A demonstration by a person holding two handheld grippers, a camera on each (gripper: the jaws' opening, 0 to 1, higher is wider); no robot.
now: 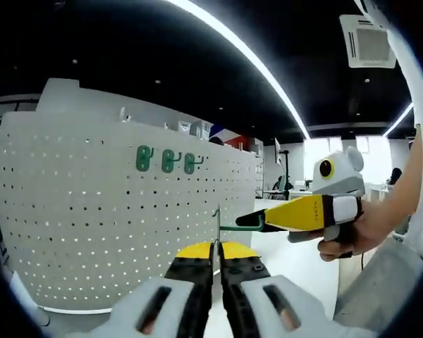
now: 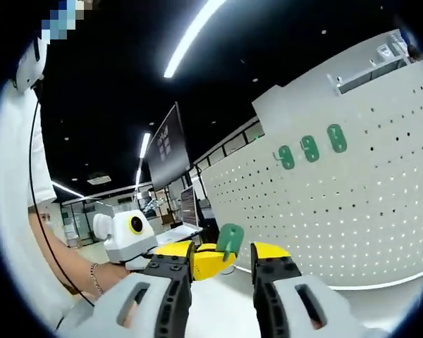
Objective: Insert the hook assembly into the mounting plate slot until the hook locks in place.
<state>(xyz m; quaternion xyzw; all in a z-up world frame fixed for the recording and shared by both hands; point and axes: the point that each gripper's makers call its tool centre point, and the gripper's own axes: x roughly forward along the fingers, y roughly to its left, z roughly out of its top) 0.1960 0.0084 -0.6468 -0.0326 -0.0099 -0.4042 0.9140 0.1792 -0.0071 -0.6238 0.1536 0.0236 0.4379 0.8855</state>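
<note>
A green hook assembly (image 1: 229,227) is pinched edge-on between the shut jaws of my left gripper (image 1: 216,248), its thin arm reaching right. My right gripper (image 1: 268,222) comes in from the right with its tips at the end of that arm. In the right gripper view the hook's green plate (image 2: 231,239) stands just ahead of my right gripper (image 2: 222,255), whose jaws are apart, and the left gripper (image 2: 210,260) holds it from the left. The white perforated mounting plate (image 1: 92,225) (image 2: 352,211) stands upright behind, carrying three green hooks (image 1: 169,160) (image 2: 309,148).
A white table top (image 1: 296,271) runs below the board. A person's hand (image 1: 352,236) holds the right gripper, and a forearm (image 2: 63,264) is at the left of the right gripper view. Desks and monitors (image 2: 168,151) stand farther back.
</note>
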